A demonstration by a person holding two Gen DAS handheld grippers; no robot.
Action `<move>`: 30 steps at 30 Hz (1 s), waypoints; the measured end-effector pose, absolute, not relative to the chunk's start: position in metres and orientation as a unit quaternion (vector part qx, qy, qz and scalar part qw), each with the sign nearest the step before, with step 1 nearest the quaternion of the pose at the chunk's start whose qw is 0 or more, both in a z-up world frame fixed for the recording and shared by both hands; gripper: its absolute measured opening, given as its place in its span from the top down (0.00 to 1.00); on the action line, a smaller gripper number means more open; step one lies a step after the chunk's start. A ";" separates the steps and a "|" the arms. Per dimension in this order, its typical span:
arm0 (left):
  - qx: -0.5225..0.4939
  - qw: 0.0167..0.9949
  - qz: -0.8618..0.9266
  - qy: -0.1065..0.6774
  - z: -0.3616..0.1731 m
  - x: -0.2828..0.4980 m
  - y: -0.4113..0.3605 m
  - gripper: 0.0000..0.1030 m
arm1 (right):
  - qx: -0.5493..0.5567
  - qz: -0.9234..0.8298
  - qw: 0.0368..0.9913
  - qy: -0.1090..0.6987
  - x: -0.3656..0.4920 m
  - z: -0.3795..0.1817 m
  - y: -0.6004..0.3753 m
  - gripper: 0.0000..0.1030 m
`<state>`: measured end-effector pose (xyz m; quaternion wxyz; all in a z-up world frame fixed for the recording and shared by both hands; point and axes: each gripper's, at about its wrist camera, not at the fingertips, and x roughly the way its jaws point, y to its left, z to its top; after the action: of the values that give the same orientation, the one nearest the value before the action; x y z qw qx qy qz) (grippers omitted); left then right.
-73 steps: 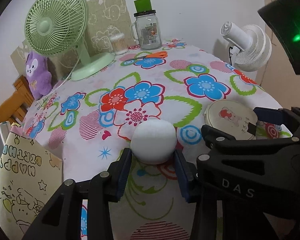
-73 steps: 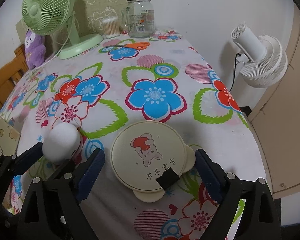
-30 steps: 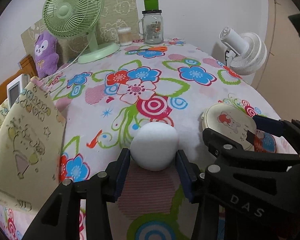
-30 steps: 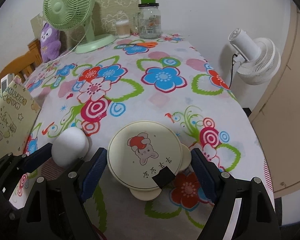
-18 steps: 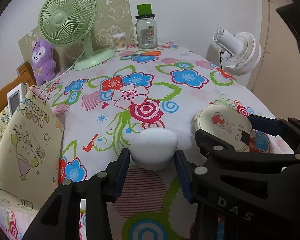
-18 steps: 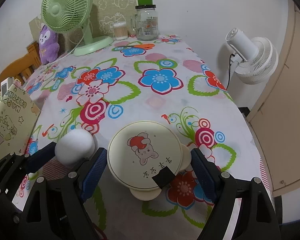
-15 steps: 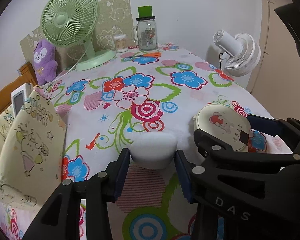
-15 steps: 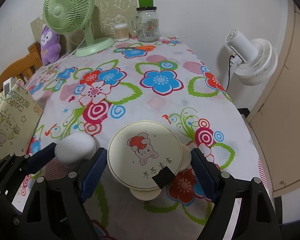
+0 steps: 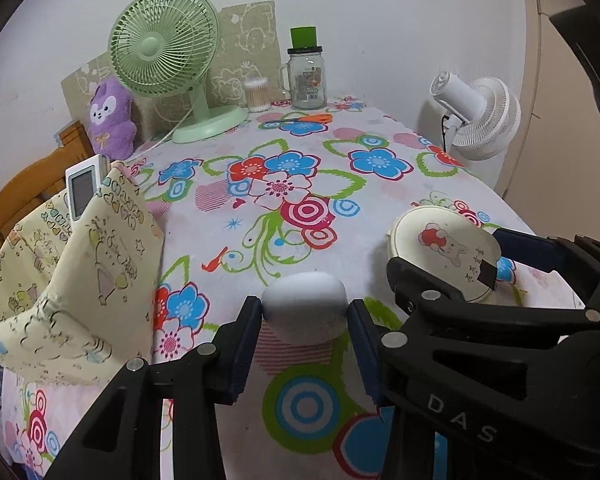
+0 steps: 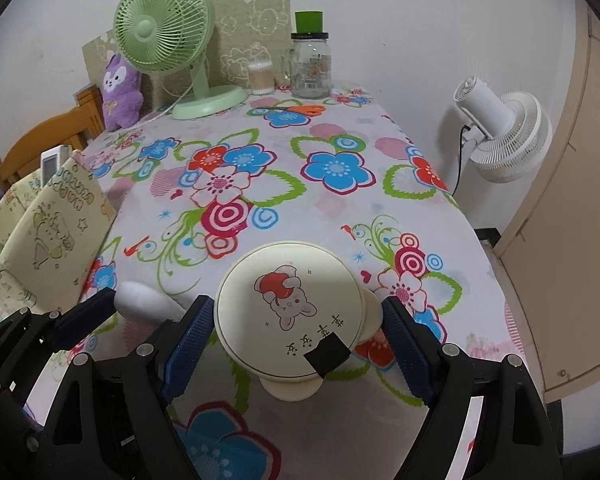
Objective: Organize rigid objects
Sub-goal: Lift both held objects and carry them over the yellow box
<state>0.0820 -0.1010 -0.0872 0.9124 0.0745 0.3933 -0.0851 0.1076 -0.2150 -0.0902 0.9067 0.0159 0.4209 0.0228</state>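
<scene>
White ball (image 9: pixel 304 306) squeezed between closing left gripper (image 9: pixel 305 322) fingers (image 9: pixel 246 334).

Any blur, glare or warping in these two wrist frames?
Left wrist: sharp; the white ball looks slightly soft; heavy fisheye bends the table edge, dark vignette in the corners. Right wrist: sharp, no glare; the lid is shaded across its lower part.
</scene>
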 end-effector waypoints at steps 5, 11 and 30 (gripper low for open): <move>0.077 0.915 -0.082 0.387 -0.090 0.074 -0.101 0.56 | 0.014 0.027 0.906 0.423 0.100 -0.092 -0.211 0.17; 0.058 0.907 -0.090 0.408 -0.100 0.078 -0.098 0.51 | 0.011 0.026 0.901 0.432 0.100 -0.100 -0.210 0.17; 0.056 0.902 -0.092 0.418 -0.114 0.084 -0.099 0.44 | 0.023 0.023 0.890 0.454 0.113 -0.121 -0.220 0.17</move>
<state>0.0845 -0.0994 -0.1140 0.9021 0.0563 0.4178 -0.0919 0.1125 -0.2204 -0.1212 0.8903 0.0228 0.4542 0.0226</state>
